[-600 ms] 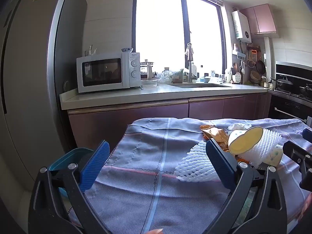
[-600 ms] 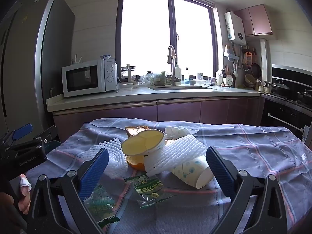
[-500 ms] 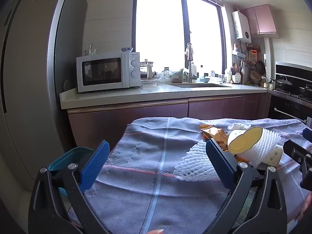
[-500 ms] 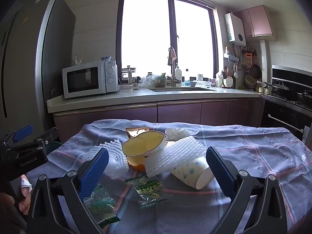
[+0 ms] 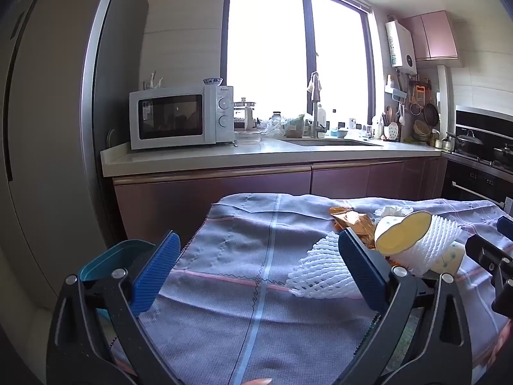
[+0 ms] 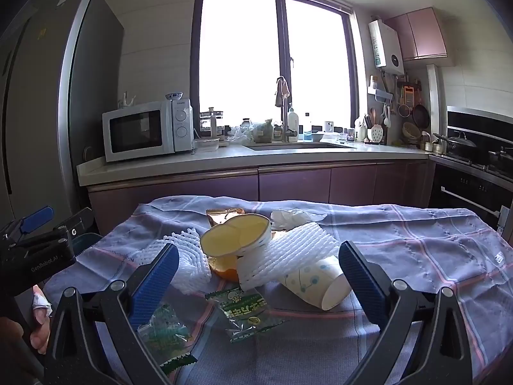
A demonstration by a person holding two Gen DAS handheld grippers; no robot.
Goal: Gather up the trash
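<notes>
A pile of trash lies on the blue checked cloth. It holds a yellow-lidded tub, white foam nets, a dotted paper cup, green wrappers, a gold wrapper and a crumpled tissue. My right gripper is open and empty, just in front of the pile. My left gripper is open and empty, to the left of the pile over the bare cloth. A teal bin sits below the table's left edge.
A kitchen counter with a microwave and sink runs behind the table. A tall fridge stands at the left. An oven and stove are at the right.
Almost nothing has changed. Both grippers stay open and hover in nearly the same place; the right view has shifted very slightly.
</notes>
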